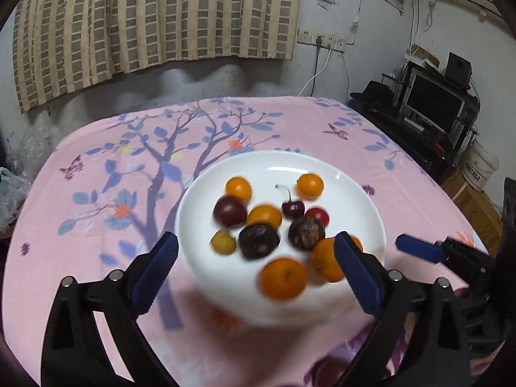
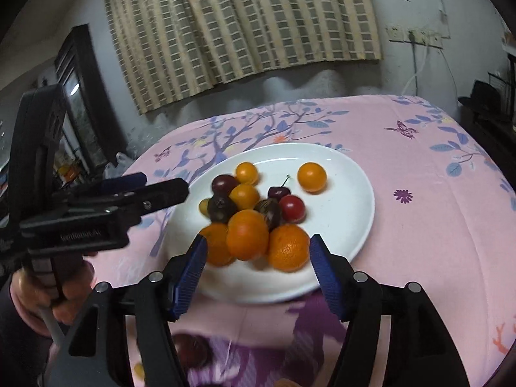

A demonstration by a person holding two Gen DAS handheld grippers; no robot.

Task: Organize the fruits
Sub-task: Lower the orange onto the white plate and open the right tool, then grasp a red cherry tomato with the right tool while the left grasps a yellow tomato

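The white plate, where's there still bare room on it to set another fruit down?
The white plate is bare along its right side, right of the lone orange fruit and the red cherry tomato. Its far rim is clear too. The centre-left pile is crowded.

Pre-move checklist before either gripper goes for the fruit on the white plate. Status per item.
1. left gripper open, nothing between its fingers: ok.
2. right gripper open, nothing clamped: ok.
3. white plate fully on the pink tablecloth, not over an edge: ok.
4. Fruit separated for a clean single pick: not ok. The oranges and dark plums sit bunched, touching; only the far orange fruit stands apart.
5. Grippers clear of each other: ok, apart in both views.
6. Loose fruit near the table's front edge: cannot tell, that area is blurred.
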